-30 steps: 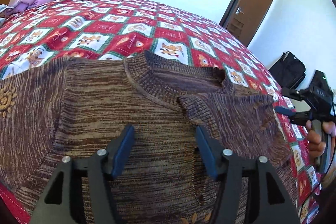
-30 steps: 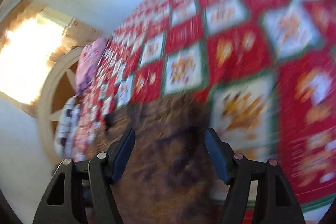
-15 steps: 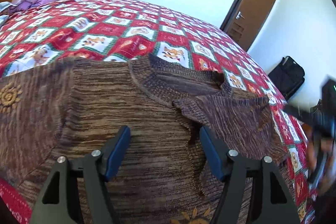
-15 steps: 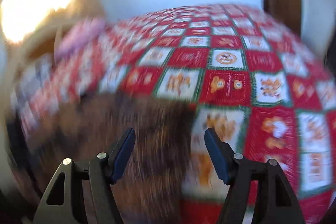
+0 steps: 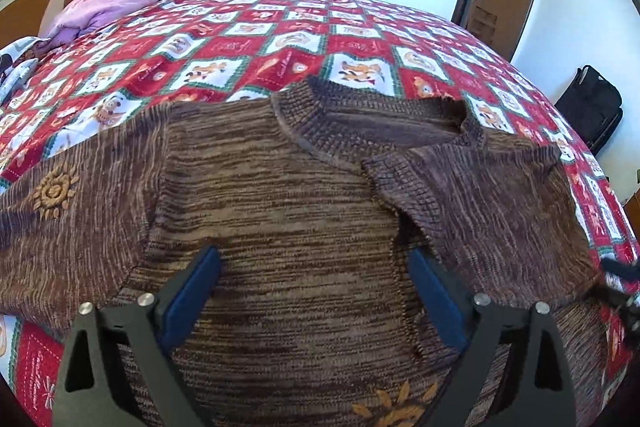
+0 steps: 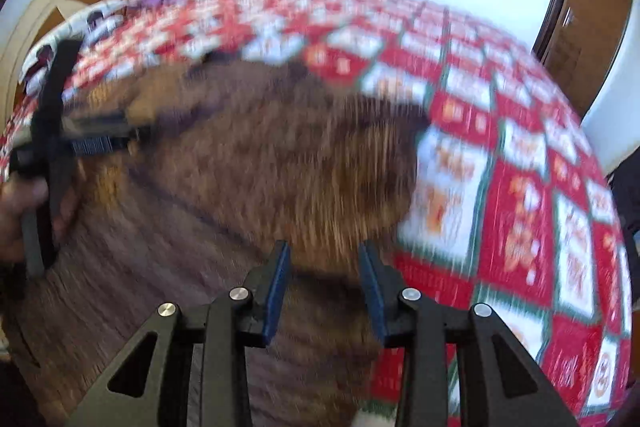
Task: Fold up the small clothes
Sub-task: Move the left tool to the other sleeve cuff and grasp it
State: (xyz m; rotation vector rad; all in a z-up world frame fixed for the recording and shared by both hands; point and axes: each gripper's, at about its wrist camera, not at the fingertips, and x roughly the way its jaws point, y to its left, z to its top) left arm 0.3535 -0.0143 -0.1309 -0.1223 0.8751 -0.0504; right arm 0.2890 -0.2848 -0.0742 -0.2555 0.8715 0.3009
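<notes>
We see bed (image 5: pixel 360 39) under red patchwork quilt. Brown knit sweater (image 5: pixel 280 211) lies flat on it, one sleeve (image 5: pixel 480 195) folded inward. Our left gripper (image 5: pixel 314 291) over sweater body, opening wide, nothing pinched. Our right gripper (image 6: pixel 324 287) narrowing above sweater edge, jaws closing, view blurred.

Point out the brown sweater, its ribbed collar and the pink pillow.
brown sweater (image 5: pixel 288 211): left wrist view, middle of the chest panel.
ribbed collar (image 5: pixel 384 107): left wrist view, back band of the neckline.
pink pillow (image 5: pixel 108 7): left wrist view, centre of its top.
</notes>
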